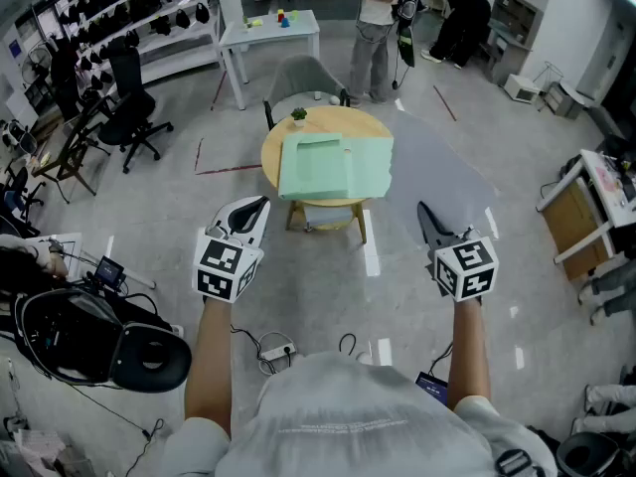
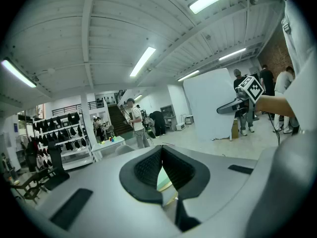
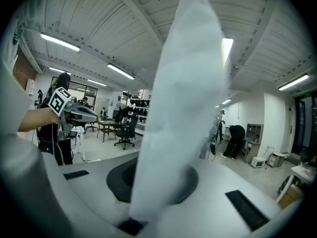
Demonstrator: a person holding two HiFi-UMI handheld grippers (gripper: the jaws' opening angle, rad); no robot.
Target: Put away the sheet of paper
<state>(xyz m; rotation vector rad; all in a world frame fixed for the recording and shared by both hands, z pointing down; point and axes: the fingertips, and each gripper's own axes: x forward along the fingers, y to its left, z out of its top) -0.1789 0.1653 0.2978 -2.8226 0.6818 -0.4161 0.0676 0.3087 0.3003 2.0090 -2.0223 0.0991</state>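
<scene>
One sheet of paper (image 1: pixel 437 167), long axis forward, clenched in right gripper (image 1: pixel 426 214); left gripper (image 1: pixel 258 207) jaws together.
</scene>
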